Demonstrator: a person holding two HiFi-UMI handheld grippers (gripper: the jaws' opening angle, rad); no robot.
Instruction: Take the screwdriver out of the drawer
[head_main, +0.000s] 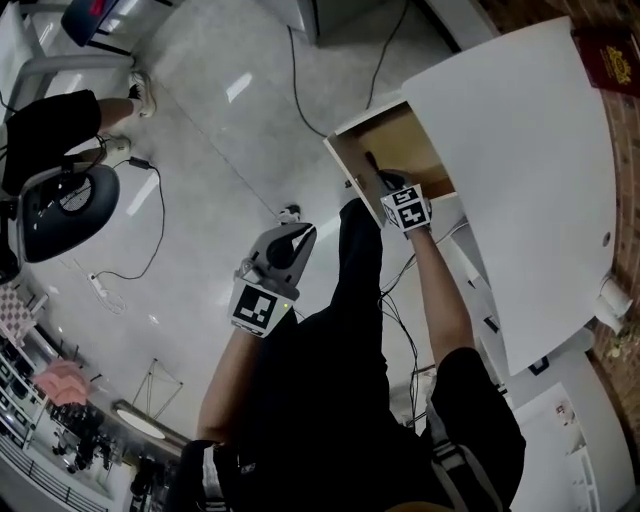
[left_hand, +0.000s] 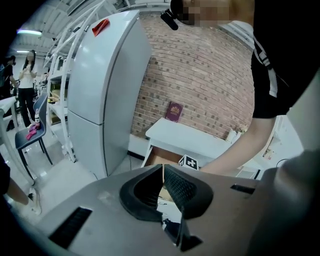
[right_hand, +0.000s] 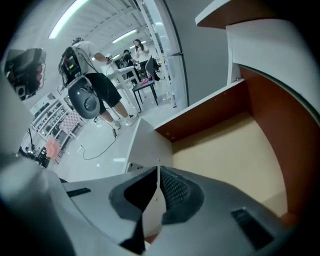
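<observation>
Hanging off to the left, the left gripper (left_hand: 163, 176) is closed on nothing. The right gripper (right_hand: 158, 183), jaws also together and empty, reaches into the open drawer (head_main: 416, 140). No screwdriver shows there, so the pickup is not yet done.

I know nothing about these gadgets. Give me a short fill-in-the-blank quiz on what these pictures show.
1. The wood-lined drawer of the white table stands ___.
2. The right gripper is held at the ___, while the left gripper hangs over the pale floor.
3. The dark red booklet lies on top of the white ___.
4. The jaws of both grippers are ___.

Missing words: open; drawer; table; shut.
</observation>
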